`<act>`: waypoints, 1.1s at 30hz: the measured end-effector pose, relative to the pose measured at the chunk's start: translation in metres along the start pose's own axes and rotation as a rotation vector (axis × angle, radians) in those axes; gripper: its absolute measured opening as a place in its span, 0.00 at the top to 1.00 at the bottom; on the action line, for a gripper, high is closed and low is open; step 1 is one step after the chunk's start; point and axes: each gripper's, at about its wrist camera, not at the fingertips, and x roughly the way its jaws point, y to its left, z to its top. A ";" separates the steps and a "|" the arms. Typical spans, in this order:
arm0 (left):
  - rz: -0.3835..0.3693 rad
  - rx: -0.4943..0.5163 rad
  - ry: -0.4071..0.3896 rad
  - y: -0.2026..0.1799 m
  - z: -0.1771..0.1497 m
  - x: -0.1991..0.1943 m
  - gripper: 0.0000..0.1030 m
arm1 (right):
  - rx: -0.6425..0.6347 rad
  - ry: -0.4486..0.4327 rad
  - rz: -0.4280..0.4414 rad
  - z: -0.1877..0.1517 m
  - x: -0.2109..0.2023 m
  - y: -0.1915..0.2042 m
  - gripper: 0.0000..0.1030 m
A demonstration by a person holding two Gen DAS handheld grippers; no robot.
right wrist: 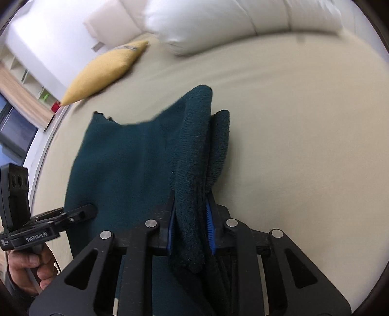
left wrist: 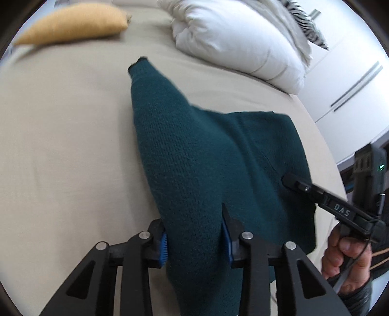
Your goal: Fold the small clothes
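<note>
1. Bed (left wrist: pixel 60 145), beige sheet, fills most of both views; it carries everything else.
2. White duvet (left wrist: pixel 238 41), bunched, upper right of the left wrist frame; in the right wrist frame it runs along the top edge.
3. Dark green knit sweater (left wrist: pixel 194 158), centre of both frames. Its body lies partly on the sheet; one sleeve-like fold rises toward the frame's upper middle.
4. Yellow cushion (left wrist: pixel 73 21), upper left of the left wrist frame, well apart from the sweater.
5. Left tool (left wrist: pixel 195 245), bottom centre of its own view: blue pads on either side of a thick fold of sweater, clenched on it. From the right wrist view it shows at lower left, tip at the sweater's left edge.
6. Right tool (right wrist: pixel 190 231), bottom centre of its view: pads pressed against a bunched roll of sweater, gripping it. Knit spills out above and below the pads.
7. Right hand (left wrist: pixel 345 252), lower right of the left wrist frame, wrapped around the tool's handle.
</note>
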 end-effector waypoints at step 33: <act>0.099 -0.085 0.009 0.161 -0.136 -0.097 0.51 | 0.018 0.158 0.236 -0.126 0.071 0.189 0.80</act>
